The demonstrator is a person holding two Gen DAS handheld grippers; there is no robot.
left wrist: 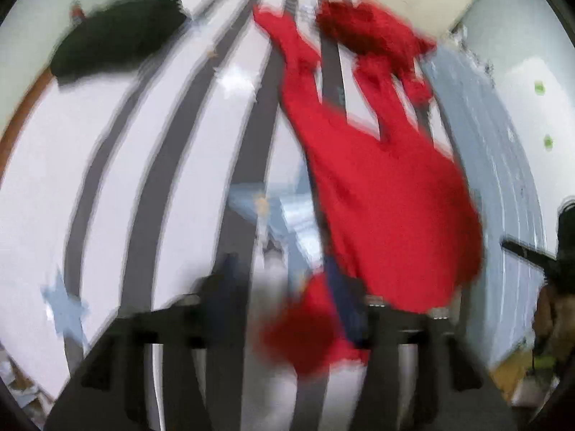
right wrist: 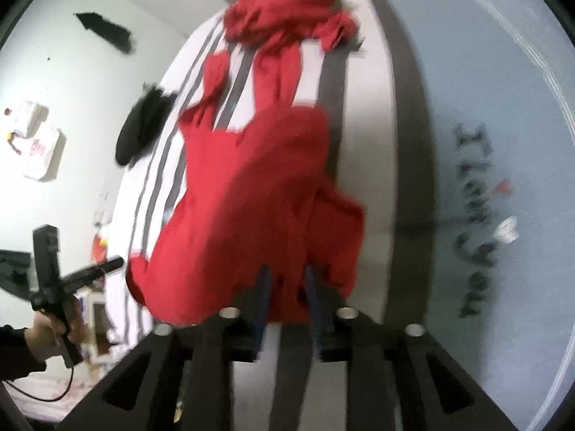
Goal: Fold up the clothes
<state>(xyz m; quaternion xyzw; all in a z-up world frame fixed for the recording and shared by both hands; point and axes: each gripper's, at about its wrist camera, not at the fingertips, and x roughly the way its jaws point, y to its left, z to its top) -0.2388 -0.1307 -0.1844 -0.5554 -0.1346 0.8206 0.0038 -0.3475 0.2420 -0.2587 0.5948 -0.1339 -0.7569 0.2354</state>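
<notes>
The red garment (right wrist: 244, 194) hangs in the air above the striped bed (left wrist: 107, 179) — part of it trails down and rests bunched on the sheet at the far end. The right gripper (right wrist: 287, 309) holds the near edge of the cloth, and its two blue fingers (right wrist: 264, 301) sit close together with red fabric pinched between them. In the left wrist view the picture is very blurry. The left gripper (left wrist: 287, 305) has red cloth at one finger, but I cannot tell if its jaws are squeezing it or spread apart. In the right wrist view a hand (right wrist: 50, 327) grips the handle of the other tool, off to the side. A dark piece of clothing (left wrist: 115, 43) lies apart on the far side of the bed, and a blue star (left wrist: 66, 310) is printed on the sheet. It looks like the lifting and shaking-out part of the job, so the cloth can be spread flat. The next move needs a steady hold on both near corners, then a slow lowering onto the bed so the cloth lands smooth — not in a lump.
</notes>
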